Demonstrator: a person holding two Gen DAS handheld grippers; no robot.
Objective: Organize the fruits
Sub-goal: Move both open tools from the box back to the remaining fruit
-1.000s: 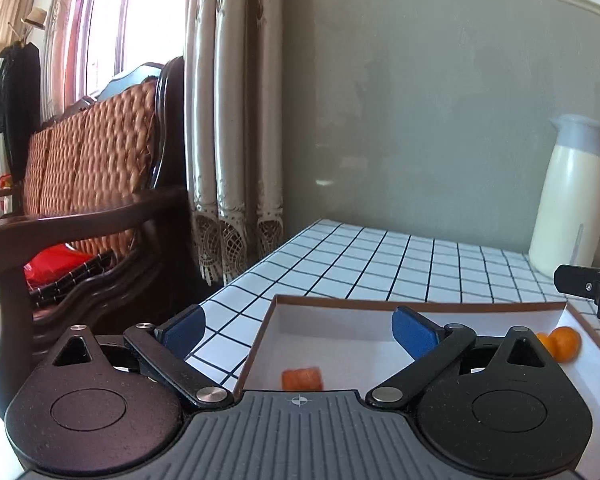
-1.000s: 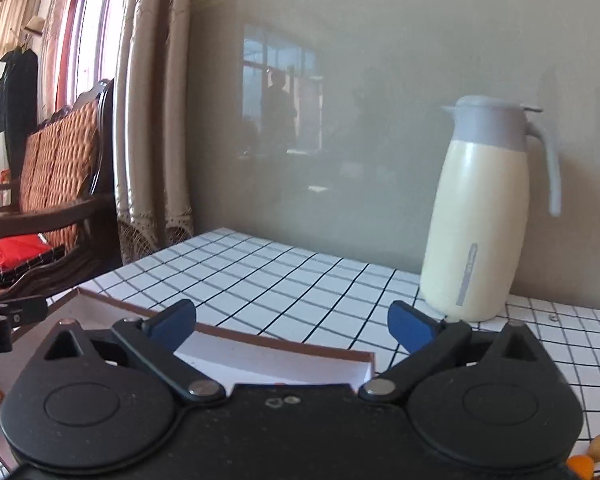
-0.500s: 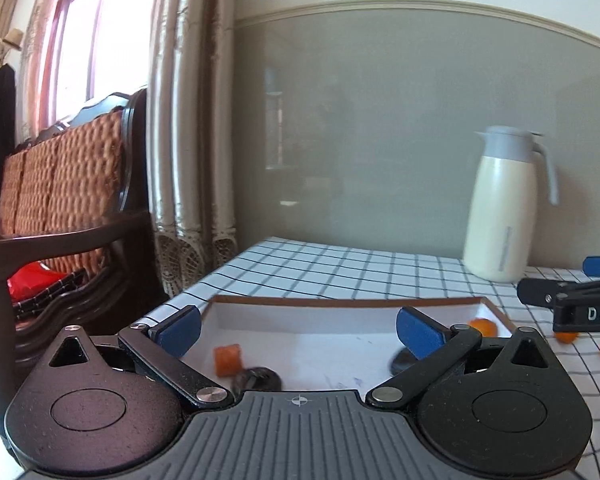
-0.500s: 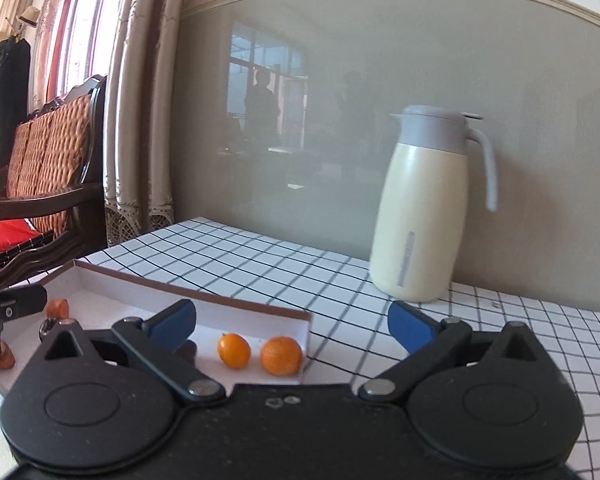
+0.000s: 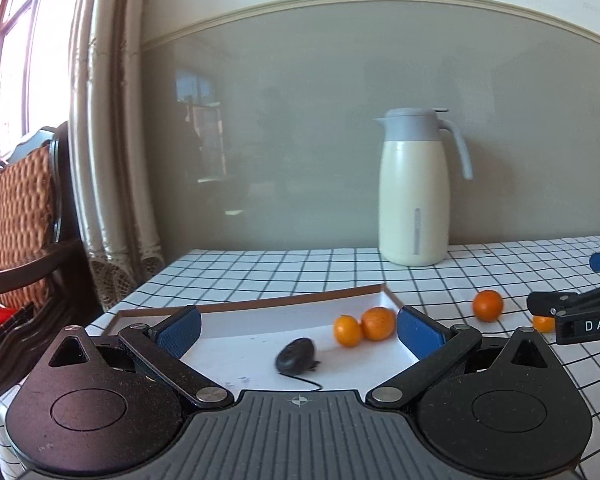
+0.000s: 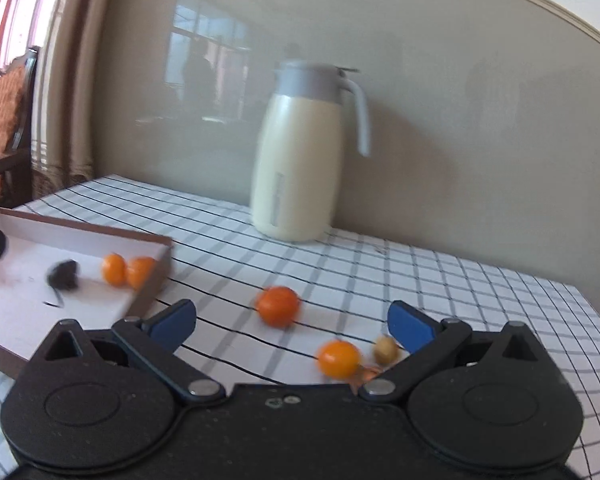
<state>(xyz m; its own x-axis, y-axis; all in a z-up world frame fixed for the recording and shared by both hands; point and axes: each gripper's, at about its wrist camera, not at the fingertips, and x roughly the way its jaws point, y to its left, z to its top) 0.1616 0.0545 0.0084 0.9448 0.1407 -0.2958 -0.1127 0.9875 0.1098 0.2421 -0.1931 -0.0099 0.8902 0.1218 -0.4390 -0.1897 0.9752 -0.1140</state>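
Note:
A shallow white box with brown walls [image 5: 260, 305] lies on the checked table; it also shows in the right wrist view [image 6: 148, 284]. In it are two small oranges [image 5: 364, 326] [image 6: 128, 270] and a dark round fruit [image 5: 296, 356] [image 6: 63, 274]. On the cloth right of the box lie an orange [image 5: 488, 306] [image 6: 279, 306], a second orange [image 6: 339, 358] and a small tan fruit [image 6: 386, 350]. My left gripper [image 5: 298, 330] is open and empty over the box. My right gripper [image 6: 292, 324] is open and empty above the loose fruits; it shows at the right edge of the left wrist view [image 5: 576, 312].
A cream thermos jug with a grey lid [image 5: 416, 188] [image 6: 300, 152] stands at the back by the wall. A curtain [image 5: 112, 140] and a wooden wicker bench [image 5: 16, 232] stand left of the table. The table's right edge [image 6: 596, 320] is near.
Both grippers have swung to the right. The oranges in the box's right corner and the loose fruits on the cloth have come into view. Both stay open.

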